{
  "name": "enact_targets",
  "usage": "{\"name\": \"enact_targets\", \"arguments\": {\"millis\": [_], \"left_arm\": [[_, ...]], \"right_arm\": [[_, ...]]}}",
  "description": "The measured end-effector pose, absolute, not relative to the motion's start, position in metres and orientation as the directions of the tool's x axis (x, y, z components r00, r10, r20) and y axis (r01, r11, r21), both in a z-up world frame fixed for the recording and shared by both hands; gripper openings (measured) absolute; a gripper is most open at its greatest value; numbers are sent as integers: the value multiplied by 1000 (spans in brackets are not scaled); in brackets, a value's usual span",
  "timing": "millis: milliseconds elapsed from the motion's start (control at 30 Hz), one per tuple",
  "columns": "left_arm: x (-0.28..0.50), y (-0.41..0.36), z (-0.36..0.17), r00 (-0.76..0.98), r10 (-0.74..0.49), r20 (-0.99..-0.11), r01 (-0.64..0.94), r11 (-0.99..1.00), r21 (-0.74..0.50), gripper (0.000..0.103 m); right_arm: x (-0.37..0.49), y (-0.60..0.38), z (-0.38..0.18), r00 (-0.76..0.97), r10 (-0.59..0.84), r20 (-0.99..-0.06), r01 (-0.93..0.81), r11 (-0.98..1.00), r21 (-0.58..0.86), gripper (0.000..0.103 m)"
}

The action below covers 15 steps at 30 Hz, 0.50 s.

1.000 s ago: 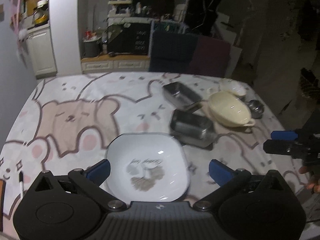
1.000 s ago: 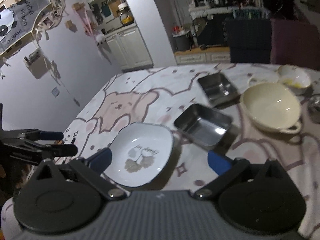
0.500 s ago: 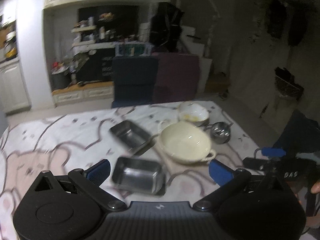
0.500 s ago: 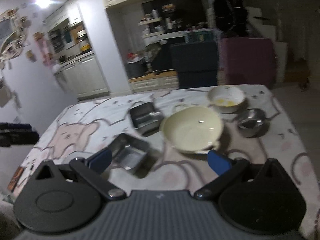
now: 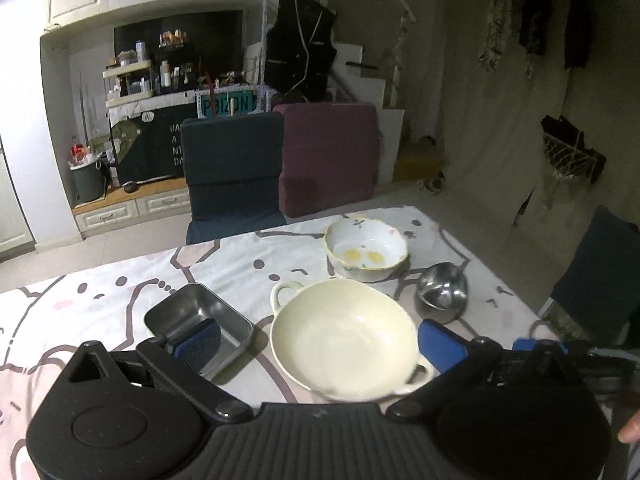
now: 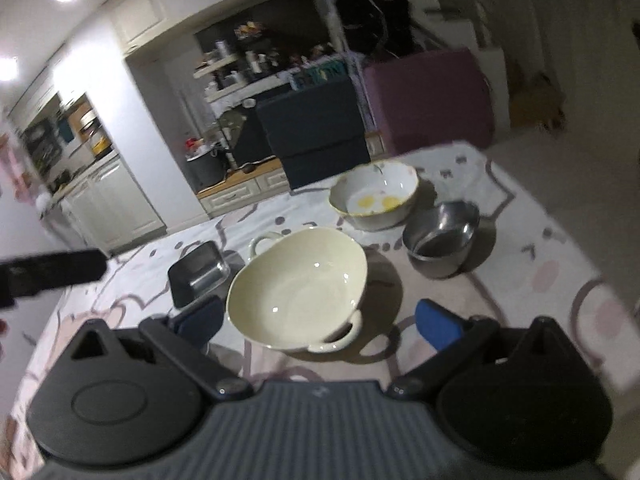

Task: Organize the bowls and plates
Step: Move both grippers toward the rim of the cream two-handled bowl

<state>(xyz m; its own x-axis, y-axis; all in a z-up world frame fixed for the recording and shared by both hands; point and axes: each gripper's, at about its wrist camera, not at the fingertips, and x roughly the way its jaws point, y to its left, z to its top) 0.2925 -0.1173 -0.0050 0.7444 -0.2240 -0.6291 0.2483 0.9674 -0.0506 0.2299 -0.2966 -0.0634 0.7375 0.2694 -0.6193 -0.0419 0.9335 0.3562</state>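
Hovering wide and empty, the left claw (image 5: 320, 342) and right claw (image 6: 318, 316) both frame the cream two-handled bowl (image 5: 344, 340) on the worktop (image 5: 120, 292), beside a steel tray (image 5: 200, 320).

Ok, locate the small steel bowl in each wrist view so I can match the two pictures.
Left wrist view: the small steel bowl sits right of centre, just beyond the right blue pad.
Right wrist view: it sits right of centre, upper middle.
Shared landmark: the cream two-handled bowl, immediately to its left in both.
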Motion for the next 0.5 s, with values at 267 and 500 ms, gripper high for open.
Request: {"name": "enact_targets", "arguments": {"millis": [267, 500], "left_arm": [[353, -116, -30, 744, -188, -641, 236, 972, -12, 103], [383, -104, -60, 726, -202, -658, 237, 971, -36, 103]], "right_arm": [[281, -309, -114, 624, 335, -706, 218, 793, 569, 102], [298, -321, -158, 547, 354, -758, 440, 649, 621, 63]]}}
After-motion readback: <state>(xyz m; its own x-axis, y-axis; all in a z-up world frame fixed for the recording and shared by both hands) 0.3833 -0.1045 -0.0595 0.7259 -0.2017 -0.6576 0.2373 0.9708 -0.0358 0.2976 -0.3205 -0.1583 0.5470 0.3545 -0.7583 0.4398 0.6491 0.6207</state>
